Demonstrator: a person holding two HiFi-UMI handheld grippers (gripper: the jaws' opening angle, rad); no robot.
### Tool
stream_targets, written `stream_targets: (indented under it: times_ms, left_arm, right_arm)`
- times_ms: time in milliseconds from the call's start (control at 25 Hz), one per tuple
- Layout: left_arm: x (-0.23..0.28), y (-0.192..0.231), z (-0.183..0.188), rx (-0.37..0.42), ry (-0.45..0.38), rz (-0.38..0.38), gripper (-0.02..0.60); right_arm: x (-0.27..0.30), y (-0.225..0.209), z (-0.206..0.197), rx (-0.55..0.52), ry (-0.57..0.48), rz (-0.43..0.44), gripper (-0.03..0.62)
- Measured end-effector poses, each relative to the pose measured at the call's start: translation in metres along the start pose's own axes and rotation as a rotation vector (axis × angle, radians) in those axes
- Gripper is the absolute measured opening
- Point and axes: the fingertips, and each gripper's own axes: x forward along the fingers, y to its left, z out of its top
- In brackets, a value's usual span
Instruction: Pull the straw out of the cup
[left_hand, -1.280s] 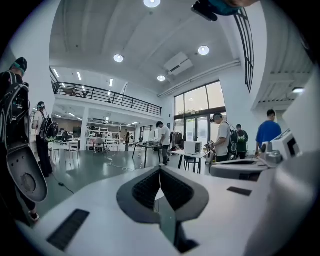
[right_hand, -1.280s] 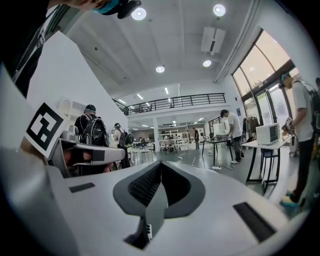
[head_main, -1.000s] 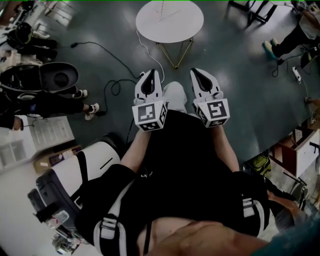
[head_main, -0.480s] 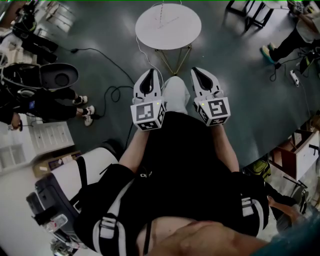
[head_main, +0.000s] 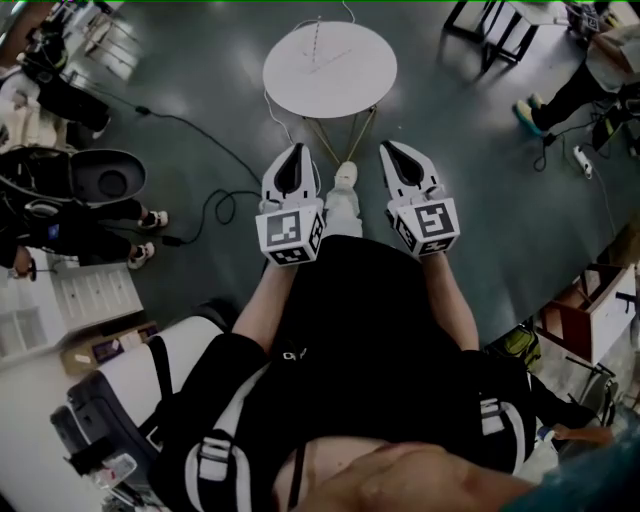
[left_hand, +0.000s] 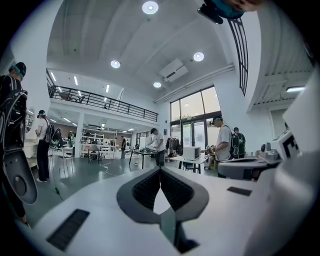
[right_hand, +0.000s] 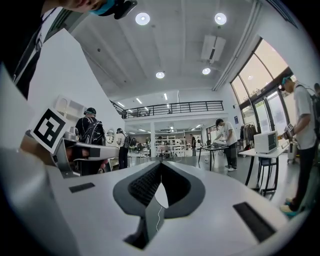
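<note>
In the head view a round white table stands on the dark floor ahead of me, with a thin pale stick-like thing on it that is too small to identify. No cup shows in any view. My left gripper and right gripper are held side by side in front of my body, short of the table, both pointing at it. In the left gripper view the left gripper has its jaws closed together with nothing between them. The right gripper in its own view is likewise shut and empty.
Black cables trail over the floor to the left of the table. A seated person and gear are at the left. Chairs and another person are at the top right, boxes at the right. My white shoe shows between the grippers.
The table has slid lower in the head view and looks nearer. Both grippers keep the same pose, shut, side by side.
</note>
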Motion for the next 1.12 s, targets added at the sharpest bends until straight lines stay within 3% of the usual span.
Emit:
stream_targets:
  times_ms: [520,920,1120]
  left_arm:
    - [0.106,0.060,0.016,-0.005,-0.006,0.038,0.009]
    - [0.187,0.114,0.010,-0.037,0.059,0.092,0.009]
    - [0.229,0.128,0.004,-0.033,0.091,0.073,0.009]
  right_arm:
    - [0.131,-0.061,0.010,-0.024,0.042,0.014,0.018]
    - [0.235,-0.096,-0.002,-0.018,0.100,0.084,0.018]
    - [0.274,-0.114,-0.010,0.000,0.125,0.073,0.018]
